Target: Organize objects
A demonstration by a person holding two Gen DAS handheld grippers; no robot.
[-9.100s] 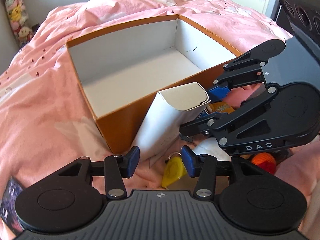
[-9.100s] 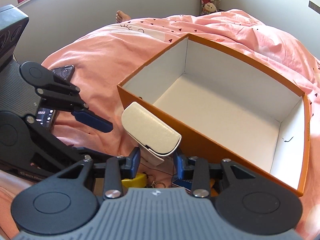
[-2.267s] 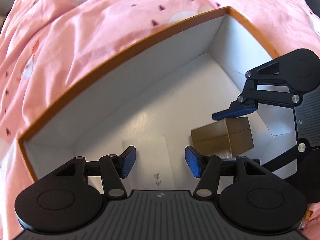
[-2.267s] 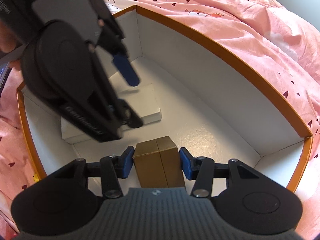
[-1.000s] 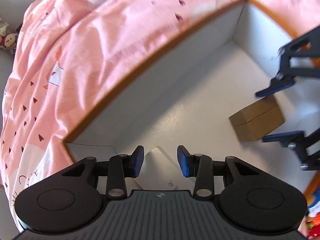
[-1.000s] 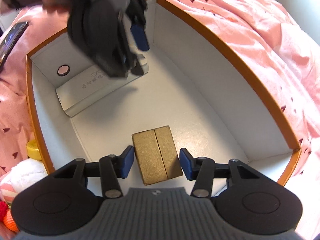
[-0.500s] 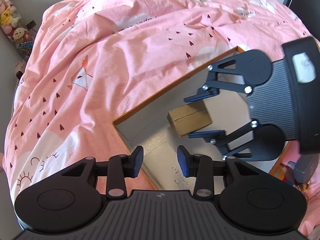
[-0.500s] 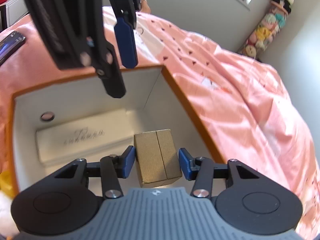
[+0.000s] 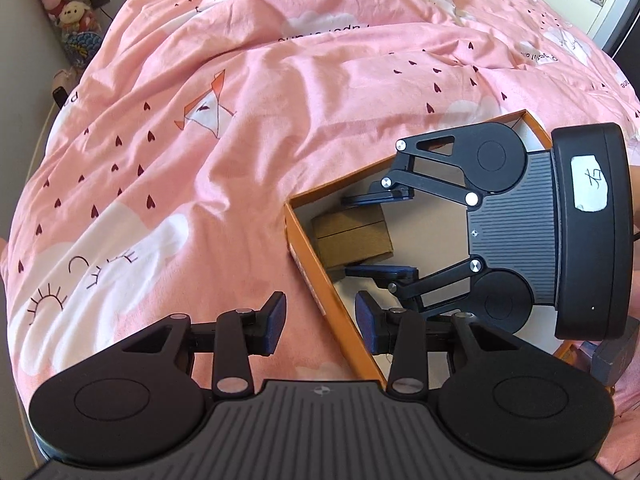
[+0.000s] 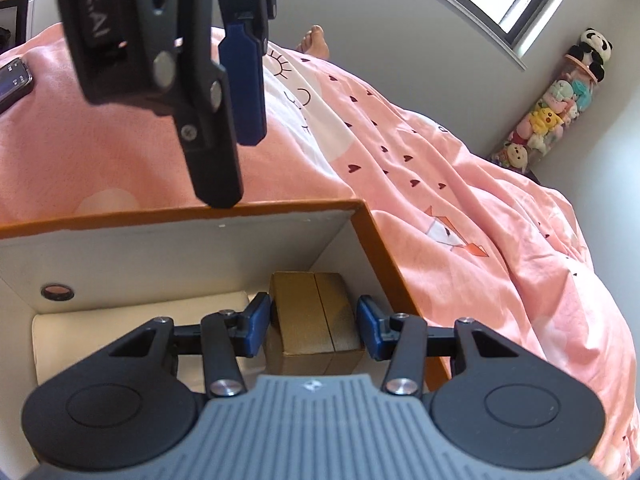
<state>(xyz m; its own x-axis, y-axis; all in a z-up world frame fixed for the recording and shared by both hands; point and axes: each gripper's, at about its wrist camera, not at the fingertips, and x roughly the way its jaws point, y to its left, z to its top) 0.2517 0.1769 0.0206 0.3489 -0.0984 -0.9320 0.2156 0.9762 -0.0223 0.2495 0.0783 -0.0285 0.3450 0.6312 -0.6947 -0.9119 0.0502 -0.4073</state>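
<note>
So, most of both views is taken up by a pink duvet (image 9: 280, 92) printed with little hearts, clouds and a sun, spread over the bed. An orange box (image 10: 376, 236) with white inner walls is set on it, seen from above and open at the top. Inside, a long white case (image 10: 140, 316) is laid along the end wall that has a small round hole in it, and a small brown cardboard box (image 10: 312, 312) is parked in the corner right beside that case, near the orange side wall.

The right gripper (image 10: 312, 328) is lowered into the box with its blue pads on either side of the brown box; a thin gap can be seen at each side, so it isn't squeezed. The left gripper (image 9: 320, 322) is held above the orange rim with its fingers partly apart and nothing between them but the box edge below. A phone (image 10: 12, 80) is left on the duvet, and a tube of plush toys (image 10: 548, 112) is stood by the wall.
</note>
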